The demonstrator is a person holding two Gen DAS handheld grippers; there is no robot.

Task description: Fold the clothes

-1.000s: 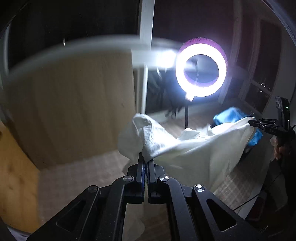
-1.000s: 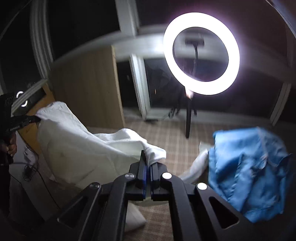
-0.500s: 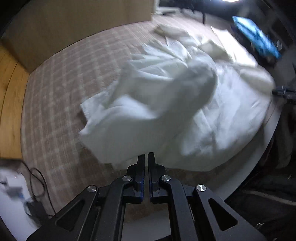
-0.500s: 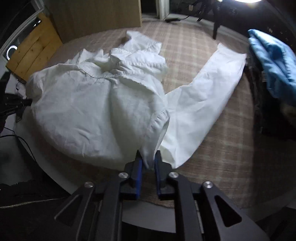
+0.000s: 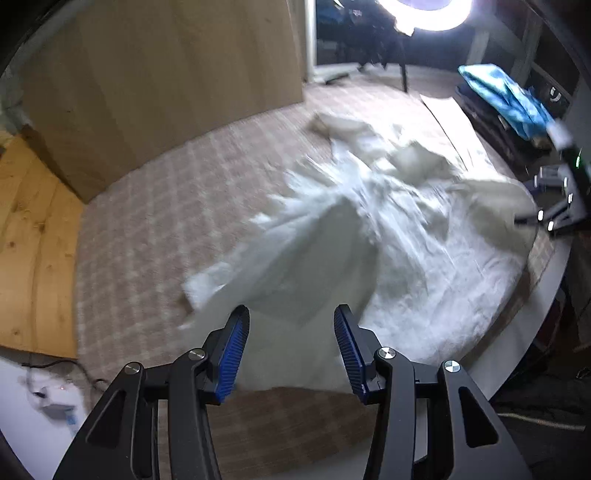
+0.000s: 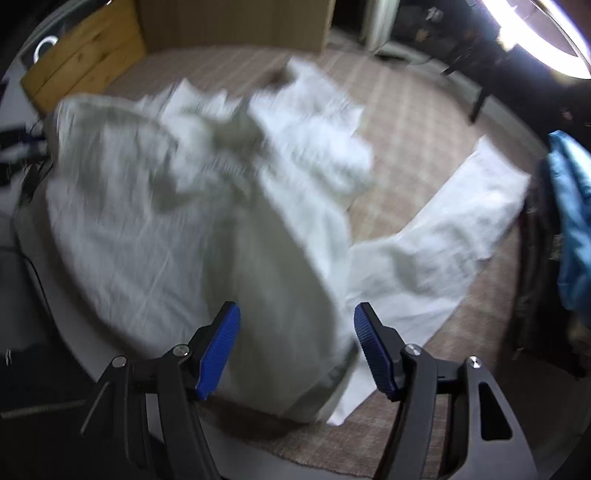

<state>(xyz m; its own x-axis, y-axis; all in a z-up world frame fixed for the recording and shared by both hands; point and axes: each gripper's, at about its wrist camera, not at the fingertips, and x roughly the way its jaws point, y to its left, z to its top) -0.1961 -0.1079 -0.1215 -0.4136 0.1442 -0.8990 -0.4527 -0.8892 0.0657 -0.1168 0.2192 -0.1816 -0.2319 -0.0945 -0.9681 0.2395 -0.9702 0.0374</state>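
Shirt (image 5: 388,240), white, long-sleeved, lies crumpled on the checked cloth (image 5: 166,221) covering the bench; frames are motion-blurred, so seams and collar can't be read exactly. Left gripper (image 5: 291,349) is spread wide with nothing between its blue pads, hovering over the near hem edge on the shirt's left side. Right gripper (image 6: 293,347) is equally wide and empty, over the near edge of the body on the right side; the same shirt (image 6: 184,221) fills most of that view.

Key relation: the shirt's body runs away from both grippers, bottom edge nearest, bunched collar area farthest. One sleeve (image 6: 461,221) lies flat and stretched out to the right and away, so the right gripper is the nearer one for it. The other sleeve (image 5: 258,266) looks folded or draped across the left part of the body, ending close ahead of the left gripper, so that side suits the left hand. The middle still billows and isn't flat.

Judgement: the garment is only laid out, no fold made yet; likely next comes smoothing or taking a sleeve to fold inward. A blue garment (image 6: 572,229) sits off at the far right, clear of the shirt. A ring light (image 5: 424,14) glares at the top.
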